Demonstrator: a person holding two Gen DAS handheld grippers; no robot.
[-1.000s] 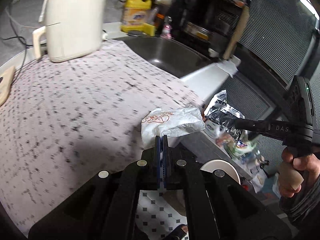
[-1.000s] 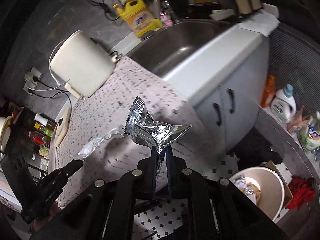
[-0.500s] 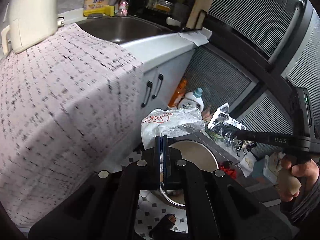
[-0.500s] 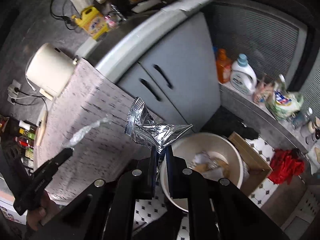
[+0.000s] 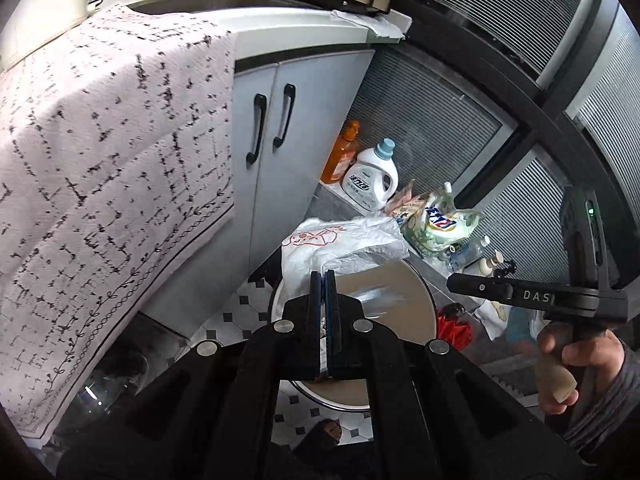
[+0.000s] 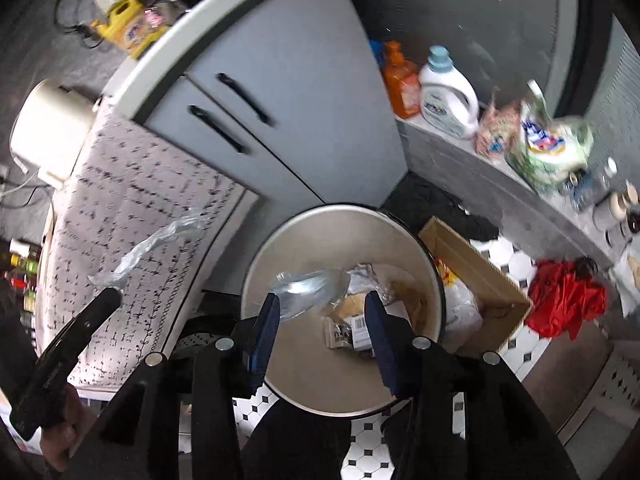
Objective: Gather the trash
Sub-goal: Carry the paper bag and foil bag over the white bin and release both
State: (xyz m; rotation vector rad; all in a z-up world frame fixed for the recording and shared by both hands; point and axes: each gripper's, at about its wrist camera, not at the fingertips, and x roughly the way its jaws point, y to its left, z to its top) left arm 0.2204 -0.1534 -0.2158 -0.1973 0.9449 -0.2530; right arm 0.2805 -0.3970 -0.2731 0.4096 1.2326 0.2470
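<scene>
My left gripper is shut on a crumpled white plastic bag with a red print and holds it above the round bin on the floor. The bag also shows in the right wrist view, left of the bin. My right gripper is open and empty over the bin. The silver foil wrapper is blurred, loose between the fingers, just inside the bin mouth. In the left wrist view the right gripper points over the bin rim.
Paper and packaging lie in the bin. A cardboard box and red cloth lie on the tiled floor to the right. Detergent bottles stand on a ledge. The cabinet and cloth-covered counter are to the left.
Both grippers swung from the counter out over the bin. My right gripper opened and let go of the foil wrapper, which drops into the bin. The left still holds the bag.
</scene>
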